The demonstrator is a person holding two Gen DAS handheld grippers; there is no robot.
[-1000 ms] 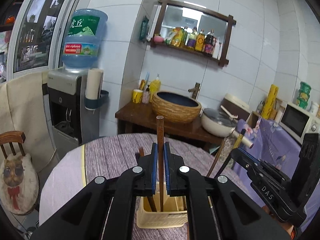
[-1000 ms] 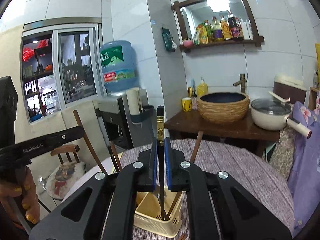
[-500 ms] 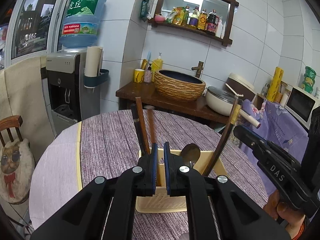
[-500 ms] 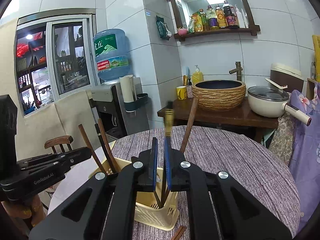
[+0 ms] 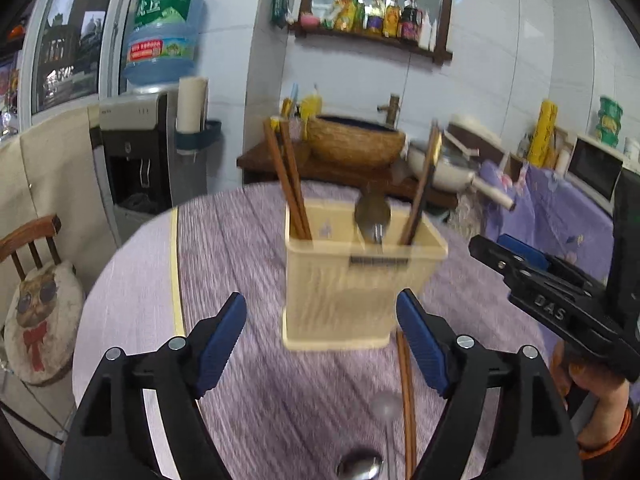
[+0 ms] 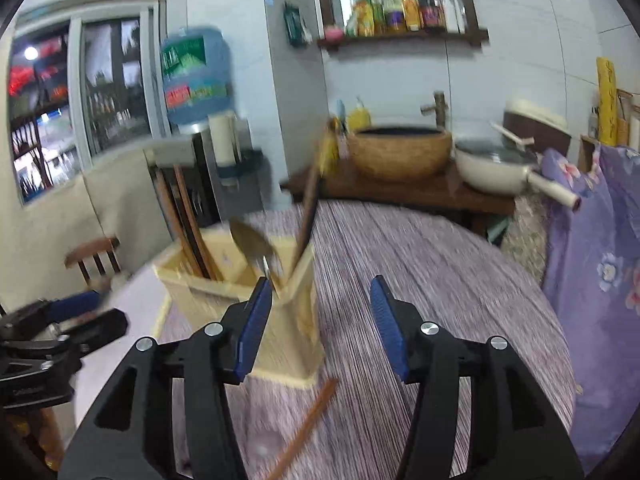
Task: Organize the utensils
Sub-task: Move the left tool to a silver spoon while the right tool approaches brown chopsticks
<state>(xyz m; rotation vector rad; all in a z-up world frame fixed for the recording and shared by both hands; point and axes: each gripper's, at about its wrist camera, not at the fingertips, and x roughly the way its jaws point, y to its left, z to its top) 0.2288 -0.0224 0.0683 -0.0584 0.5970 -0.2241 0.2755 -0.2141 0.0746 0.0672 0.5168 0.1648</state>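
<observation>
A cream utensil basket (image 5: 352, 280) stands upright on the purple striped tablecloth; it also shows in the right wrist view (image 6: 248, 300). In it stand brown chopsticks (image 5: 290, 184), a metal spoon (image 5: 373, 210) and one more chopstick (image 5: 420, 196). A loose chopstick (image 5: 406, 392) and a spoon (image 5: 360, 466) lie on the cloth in front of the basket; the chopstick also shows in the right wrist view (image 6: 308, 424). My left gripper (image 5: 322, 336) is open and empty just before the basket. My right gripper (image 6: 320, 324) is open and empty beside the basket's right side.
The round table's left edge (image 5: 120, 280) is near a wooden chair with a cat cushion (image 5: 36, 320). A water dispenser (image 5: 152, 128), a side table with a wicker bowl (image 5: 356, 144) and a pan (image 6: 496, 168) stand behind. Purple fabric (image 6: 592, 260) hangs at the right.
Both grippers have opened, let go of the chopsticks they held into the basket, and pulled back and down from it.
</observation>
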